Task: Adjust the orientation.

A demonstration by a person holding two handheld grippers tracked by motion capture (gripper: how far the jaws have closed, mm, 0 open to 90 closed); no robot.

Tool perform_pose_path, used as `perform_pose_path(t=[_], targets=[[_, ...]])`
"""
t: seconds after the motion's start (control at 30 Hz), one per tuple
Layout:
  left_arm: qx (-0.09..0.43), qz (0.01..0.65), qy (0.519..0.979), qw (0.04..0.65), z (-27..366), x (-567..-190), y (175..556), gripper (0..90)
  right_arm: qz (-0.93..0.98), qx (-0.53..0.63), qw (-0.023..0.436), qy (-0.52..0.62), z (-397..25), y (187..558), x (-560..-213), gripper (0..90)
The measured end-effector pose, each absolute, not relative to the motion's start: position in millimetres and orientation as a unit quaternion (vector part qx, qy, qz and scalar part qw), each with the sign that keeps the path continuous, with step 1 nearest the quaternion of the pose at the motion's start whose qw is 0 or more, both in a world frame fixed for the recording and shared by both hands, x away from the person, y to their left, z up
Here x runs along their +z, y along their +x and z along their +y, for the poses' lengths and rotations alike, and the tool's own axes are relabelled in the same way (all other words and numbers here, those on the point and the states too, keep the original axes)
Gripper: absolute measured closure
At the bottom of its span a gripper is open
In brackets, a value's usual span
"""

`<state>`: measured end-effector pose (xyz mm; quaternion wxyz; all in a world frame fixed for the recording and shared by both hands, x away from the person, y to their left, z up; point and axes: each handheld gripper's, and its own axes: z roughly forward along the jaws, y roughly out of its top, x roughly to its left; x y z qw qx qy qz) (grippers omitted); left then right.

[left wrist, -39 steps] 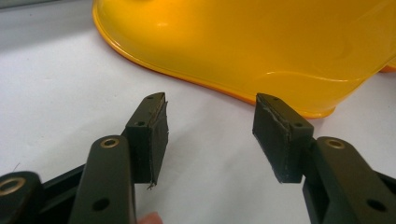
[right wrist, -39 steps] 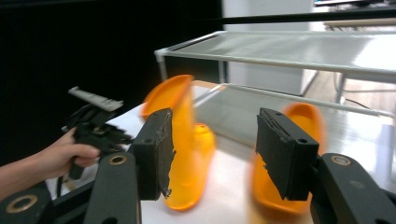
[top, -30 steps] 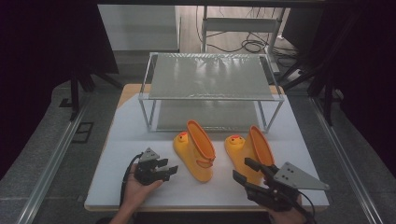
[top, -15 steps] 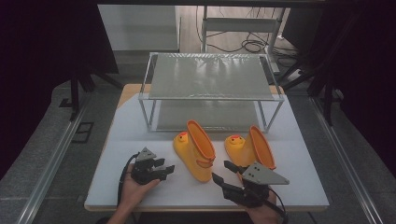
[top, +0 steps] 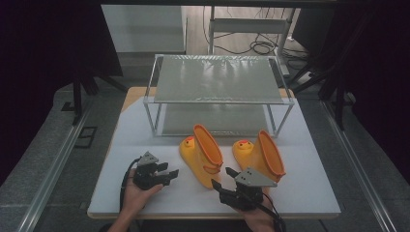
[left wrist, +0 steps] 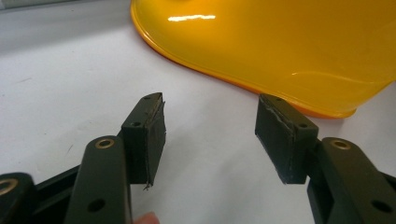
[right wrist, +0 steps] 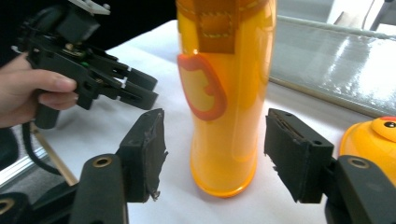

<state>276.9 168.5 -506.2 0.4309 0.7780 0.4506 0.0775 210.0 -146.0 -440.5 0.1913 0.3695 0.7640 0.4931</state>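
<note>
Two yellow-orange duck-faced rubber boots stand on the white table (top: 145, 140): the left boot (top: 202, 155) and the right boot (top: 262, 155). My left gripper (top: 170, 170) is open, low over the table just left of the left boot; in the left gripper view the gripper (left wrist: 210, 116) is empty, with the boot's glossy side (left wrist: 280, 46) close ahead. My right gripper (top: 222, 178) is open behind the left boot's heel. In the right gripper view the gripper (right wrist: 215, 116) has its jaws standing either side of the boot's shaft (right wrist: 224, 70), apart from it.
A metal-framed rack (top: 217, 79) with two shelves stands at the table's back, just behind the boots. The right gripper view also shows the left gripper (right wrist: 135, 88) in a hand, the right boot's toe (right wrist: 373, 140) and the rack's lower shelf (right wrist: 336, 65).
My right gripper has moved left and forward, from behind the right boot to the heel of the left boot. The left gripper has hardly moved.
</note>
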Motion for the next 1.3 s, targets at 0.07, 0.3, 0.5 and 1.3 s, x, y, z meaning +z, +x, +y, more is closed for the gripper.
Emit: perform_pose_path(t=[0.07, 0.3, 0.5, 1.3], targets=[[0.075, 0.452, 0.776, 0.432, 169, -507, 278, 42.4, 0.763, 0.489, 0.197, 0.374, -145, 212, -442, 35.8], [0.072, 0.451, 0.778, 0.431, 170, -507, 278, 42.1, 0.756, 0.486, 0.204, 0.389, -139, 225, -450, 32.7], [0.069, 0.452, 0.776, 0.434, 171, -507, 279, 41.9, 0.756, 0.49, 0.203, 0.384, -132, 235, -455, 27.8], [0.067, 0.458, 0.769, 0.441, 176, -506, 281, 42.0, 0.737, 0.495, 0.225, 0.402, -107, 264, -452, 81.4]])
